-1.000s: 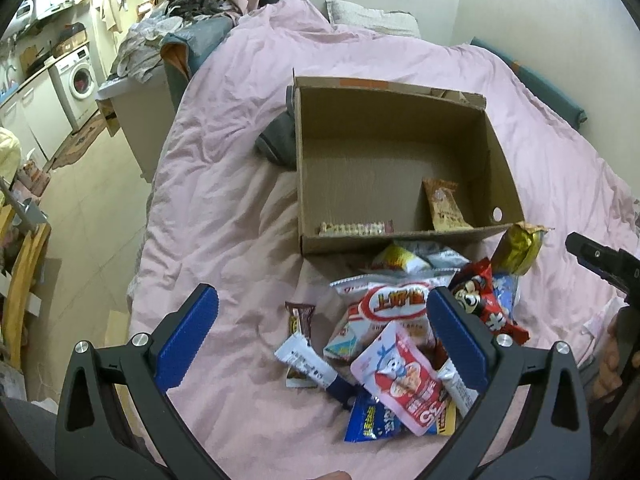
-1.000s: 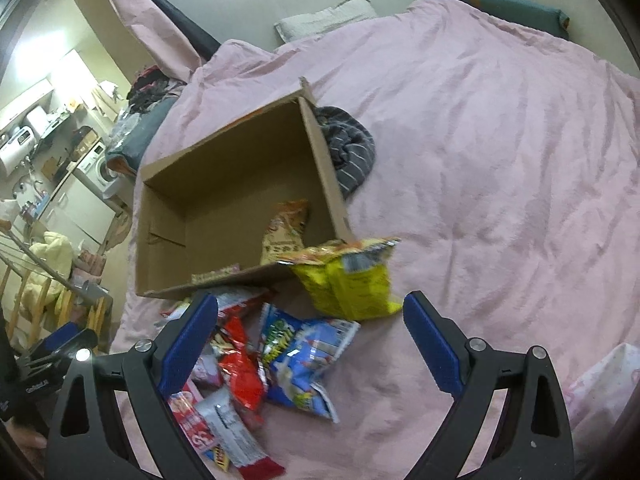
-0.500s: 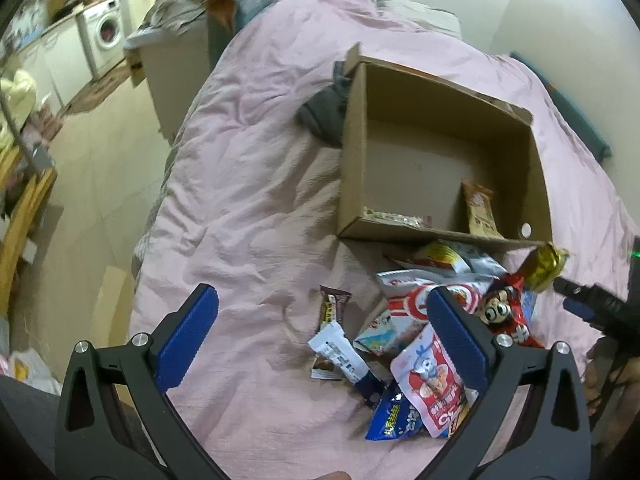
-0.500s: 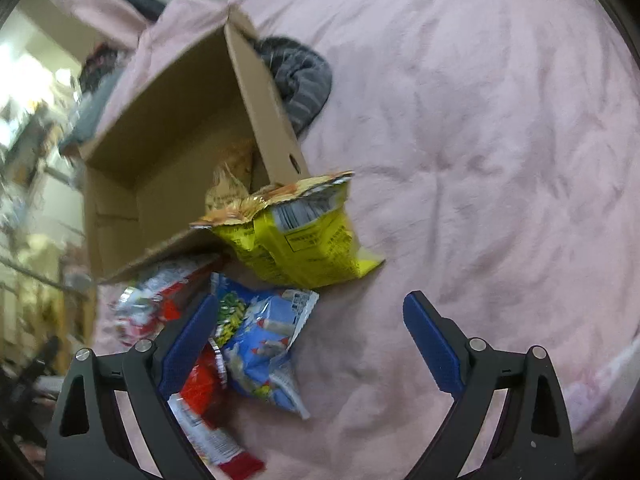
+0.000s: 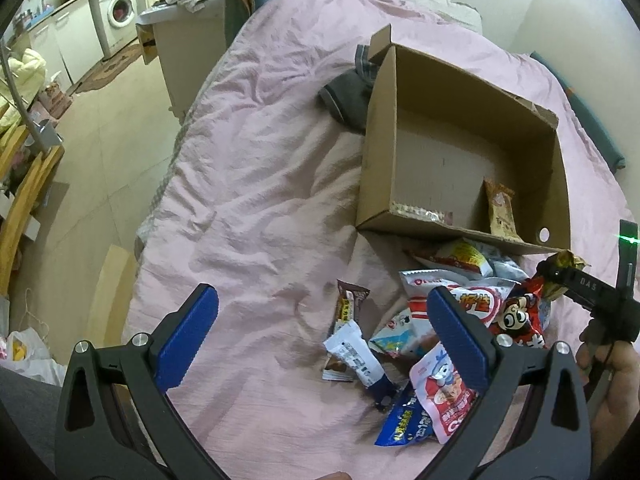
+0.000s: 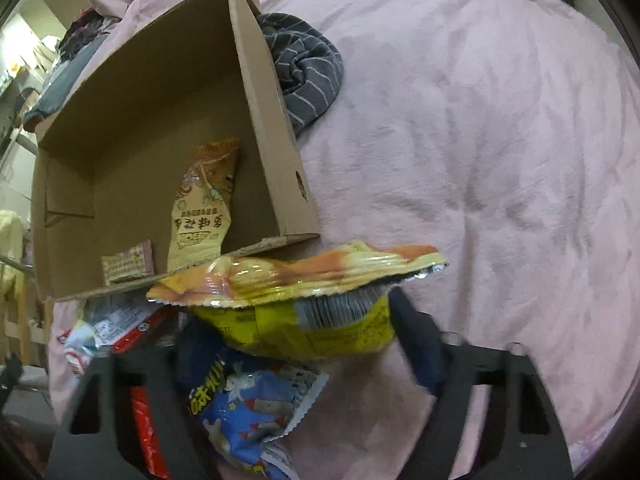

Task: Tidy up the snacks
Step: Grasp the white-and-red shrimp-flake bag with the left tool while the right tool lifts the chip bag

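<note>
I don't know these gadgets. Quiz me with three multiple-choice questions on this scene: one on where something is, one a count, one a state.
1. Where is the grey striped cloth?
A. inside the cardboard box
B. on the pink bed cover, against the box's outside
C. on the floor

2. How many snack packets lie inside the box?
A. none
B. two
C. five

3. How does the left gripper stand?
A. open, nothing in it
B. shut on a packet
C. shut on the box

Key: B, the cloth is bunched against the box's outer wall; B, only a tan packet and a small flat pack are inside; A, the blue pads stand wide apart over bare cover.
</note>
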